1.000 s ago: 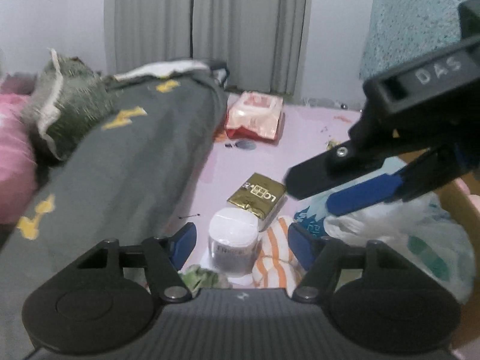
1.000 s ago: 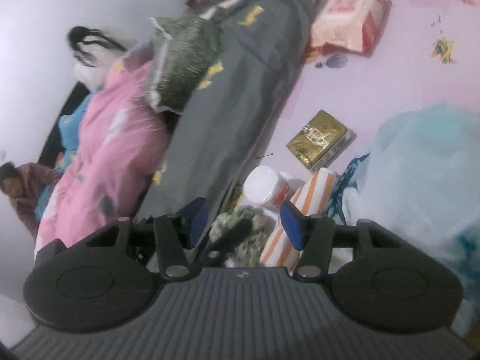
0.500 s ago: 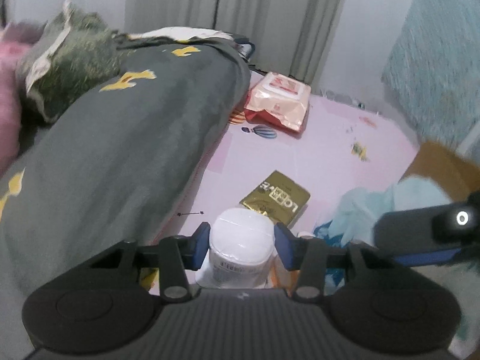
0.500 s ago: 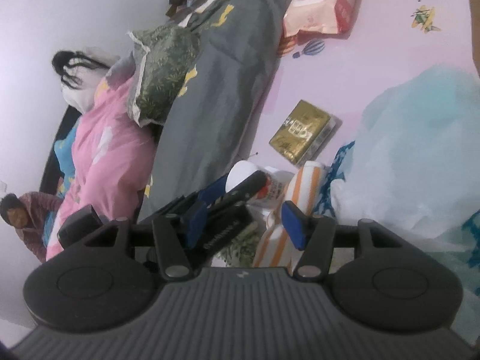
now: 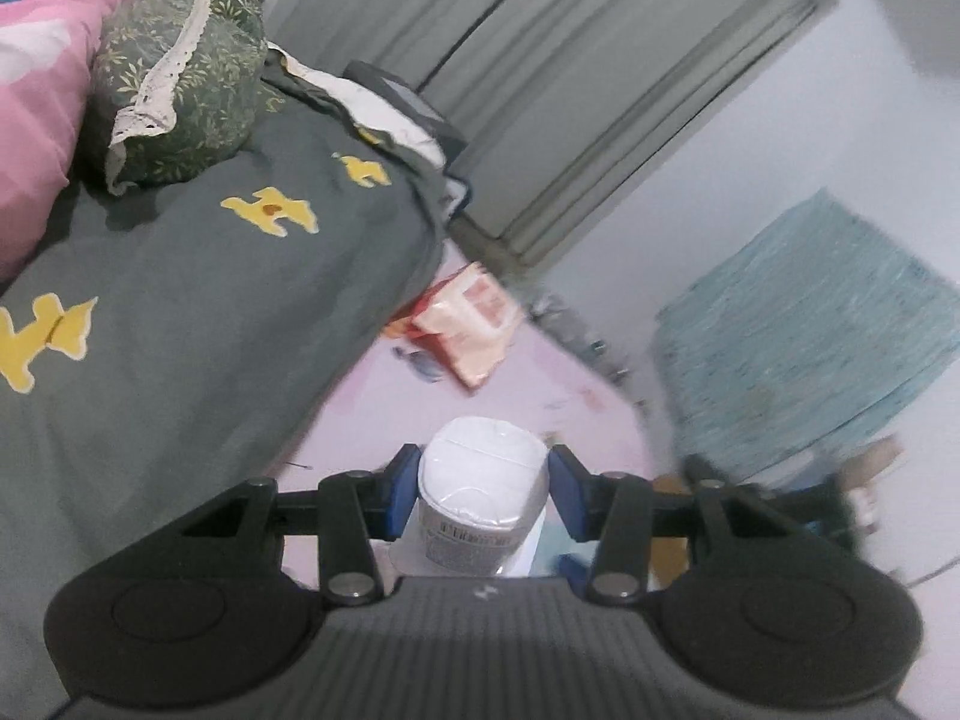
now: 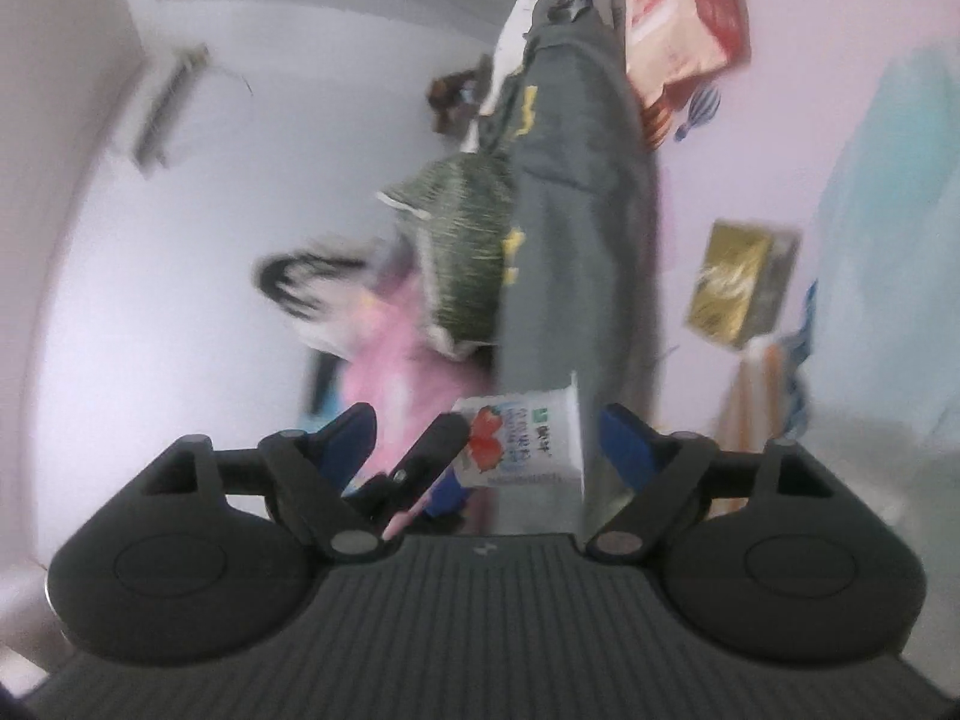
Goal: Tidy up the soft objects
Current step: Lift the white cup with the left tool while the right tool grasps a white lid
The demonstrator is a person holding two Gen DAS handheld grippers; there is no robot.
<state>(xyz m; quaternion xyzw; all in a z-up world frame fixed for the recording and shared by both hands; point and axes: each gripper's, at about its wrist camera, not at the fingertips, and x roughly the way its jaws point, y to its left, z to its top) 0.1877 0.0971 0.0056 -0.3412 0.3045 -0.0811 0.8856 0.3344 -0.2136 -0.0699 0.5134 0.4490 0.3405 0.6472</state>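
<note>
The left gripper (image 5: 483, 495) is closed on a white yogurt cup (image 5: 480, 498), its blue pads pressing both sides, and holds it above the pink floor (image 5: 498, 402), beside the grey blanket (image 5: 180, 312). In the right wrist view the same cup (image 6: 528, 450) shows between the fingers of the right gripper (image 6: 489, 441), whose jaws have just been opening and do not touch it

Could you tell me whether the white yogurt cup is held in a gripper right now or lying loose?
Held. The left gripper has its blue pads against both sides of the yogurt cup, lifted clear of the pink floor.
</note>
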